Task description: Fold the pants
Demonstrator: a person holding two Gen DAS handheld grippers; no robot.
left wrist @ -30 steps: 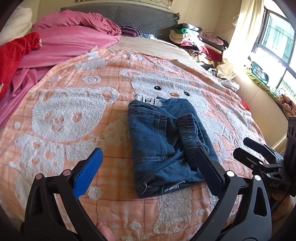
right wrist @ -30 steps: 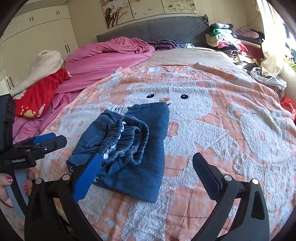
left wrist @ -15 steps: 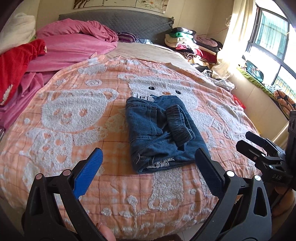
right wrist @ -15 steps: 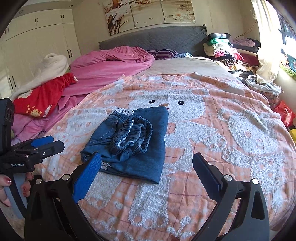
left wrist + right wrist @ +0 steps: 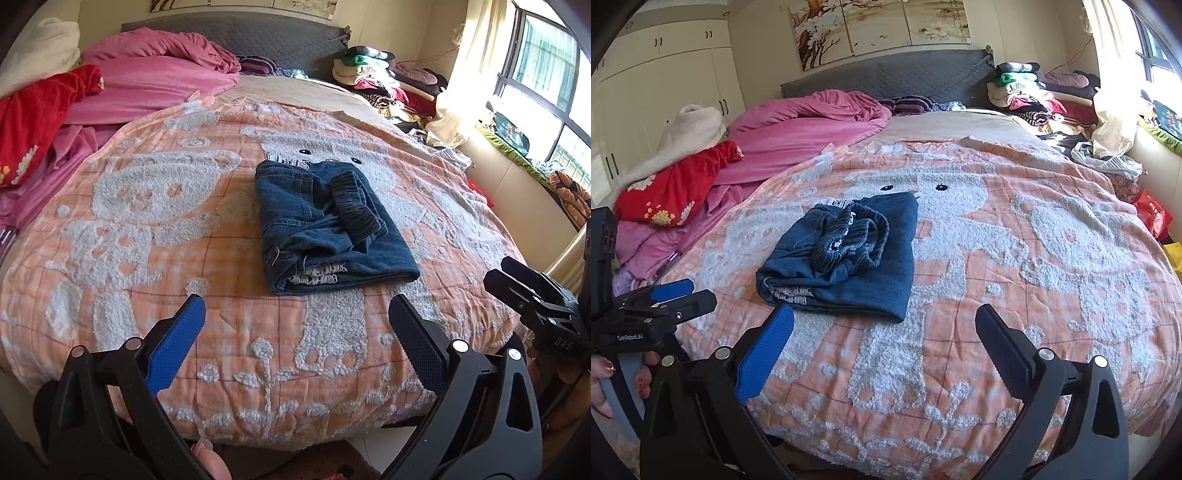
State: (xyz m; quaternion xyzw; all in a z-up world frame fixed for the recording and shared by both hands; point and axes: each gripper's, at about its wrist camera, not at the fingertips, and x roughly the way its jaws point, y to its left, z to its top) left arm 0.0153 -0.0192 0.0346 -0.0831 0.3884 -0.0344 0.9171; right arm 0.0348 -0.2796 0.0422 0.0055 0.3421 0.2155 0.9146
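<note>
Left wrist view: The left gripper is hovering near the foot edge of the bed, its fingers spread wide apart and gripping nothing. The pants, blue denim, are lying folded into a compact bundle on the peach bear-pattern blanket, well ahead of the fingertips. The gathered elastic waistband is sitting on top of the bundle, toward its right side. White lace trim is showing at the bundle's near edge. The right gripper is entering at the right edge of the frame, clear of the pants, with its two fingers lying close together; whether they are fully closed cannot be told from here.

Right wrist view: The right gripper is hovering over the blanket with its fingers wide apart and empty. The pants are resting just beyond the blue fingertip, not touching it. The left gripper is appearing at the left edge, beside the bed. A pink duvet and a red garment are lying at the far left of the bed.
</note>
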